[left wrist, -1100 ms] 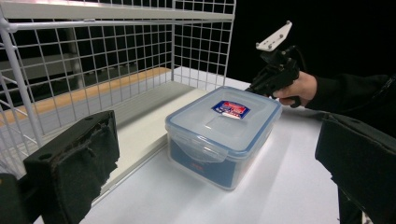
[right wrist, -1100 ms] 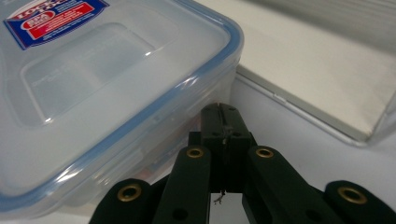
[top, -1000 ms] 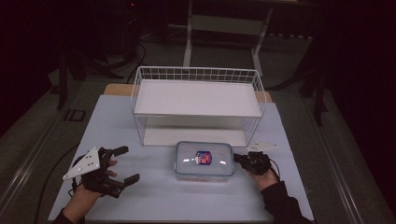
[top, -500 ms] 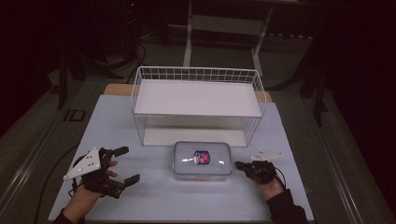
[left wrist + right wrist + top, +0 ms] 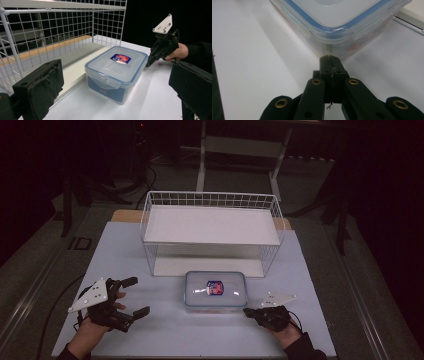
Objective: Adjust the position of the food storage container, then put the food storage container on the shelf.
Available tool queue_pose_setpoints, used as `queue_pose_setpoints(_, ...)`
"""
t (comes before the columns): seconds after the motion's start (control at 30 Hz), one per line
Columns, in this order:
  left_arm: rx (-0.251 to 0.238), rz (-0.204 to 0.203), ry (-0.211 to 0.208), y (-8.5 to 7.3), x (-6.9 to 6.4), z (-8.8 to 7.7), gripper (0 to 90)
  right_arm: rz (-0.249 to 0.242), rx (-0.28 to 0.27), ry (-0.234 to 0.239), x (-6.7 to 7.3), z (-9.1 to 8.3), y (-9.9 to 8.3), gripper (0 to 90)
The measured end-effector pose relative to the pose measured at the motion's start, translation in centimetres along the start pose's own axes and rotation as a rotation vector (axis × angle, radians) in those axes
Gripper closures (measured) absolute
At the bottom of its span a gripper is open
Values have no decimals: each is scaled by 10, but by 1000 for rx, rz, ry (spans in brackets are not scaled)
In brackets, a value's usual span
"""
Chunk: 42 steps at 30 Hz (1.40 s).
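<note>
Over on the left side of the worktop [image 5: 150, 330], the left gripper [image 5: 131, 309] is held in a hand near the front edge, and its jaws are spread wide with nothing caught between them; in the left gripper view the two black padded jaws are seen far apart at either side of the frame, with open space between. Next along, right about the middle, a clear plastic container [image 5: 215, 291] with a blue-sealed snap lid and a small red and blue label on top is parked flat on the worktop, lid on, just in front of the white wire rack [image 5: 212, 207], whose lower shelf is sitting right behind it. From the left gripper view the container [image 5: 117, 72] is seen close beside the rack's wire side [image 5: 62, 30], and whether the two touch can't really be told. Then on the right, the right gripper [image 5: 247, 310] is held low in the other hand, pointed at the container's front right corner, and its jaws are pressed fully together on nothing. In the right gripper view the closed tip [image 5: 329, 58] is seen just short of that corner of the container [image 5: 337, 22], very near but apparently not in contact.
</note>
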State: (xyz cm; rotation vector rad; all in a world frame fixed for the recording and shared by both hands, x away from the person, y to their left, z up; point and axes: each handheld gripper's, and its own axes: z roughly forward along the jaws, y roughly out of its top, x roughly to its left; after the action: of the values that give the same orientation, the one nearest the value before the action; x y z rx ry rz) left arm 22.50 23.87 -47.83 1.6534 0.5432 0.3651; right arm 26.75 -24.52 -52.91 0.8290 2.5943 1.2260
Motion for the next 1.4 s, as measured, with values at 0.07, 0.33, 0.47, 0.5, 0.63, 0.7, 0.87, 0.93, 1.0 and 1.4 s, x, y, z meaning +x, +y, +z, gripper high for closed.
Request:
queue_pose_setpoints(0.07, 5, 1, 0, 0, 0, 1, 0, 2, -4, 1, -1, 1, 2, 900)
queue_pose_setpoints(0.33, 4, -5, -4, -1, 0, 1, 0, -25, -15, 24, 2, 9, 12, 900)
queue_pose_setpoints(0.47, 4, -9, -8, -2, 0, 1, 0, -8, -45, -9, -1, -4, 8, 868)
queue_pose_setpoints(0.5, 4, -12, -9, -1, 0, 2, 0, 8, -62, -23, -3, -8, 7, 840)
queue_pose_setpoints(0.63, 7, -19, -8, -1, -3, 5, 0, 42, -140, -89, -10, -26, 6, 594)
queue_pose_setpoints(0.7, 11, -34, -1, 0, -5, 7, 0, 38, -175, -114, -10, -32, 9, 422)
queue_pose_setpoints(0.87, 43, -88, 44, 1, -9, 17, 0, 39, -242, -114, -9, -38, 15, 131)
queue_pose_setpoints(0.93, 71, -119, 61, -1, -9, 22, 0, 32, -243, -129, -8, -38, 16, 111)
queue_pose_setpoints(1.0, 94, -139, 60, -3, -8, 28, 0, 29, -244, -151, -6, -38, 18, 111)
queue_pose_setpoints(1.4, 180, -218, 58, 8, -12, 60, 0, -76, -393, -327, 12, -59, 33, 134)
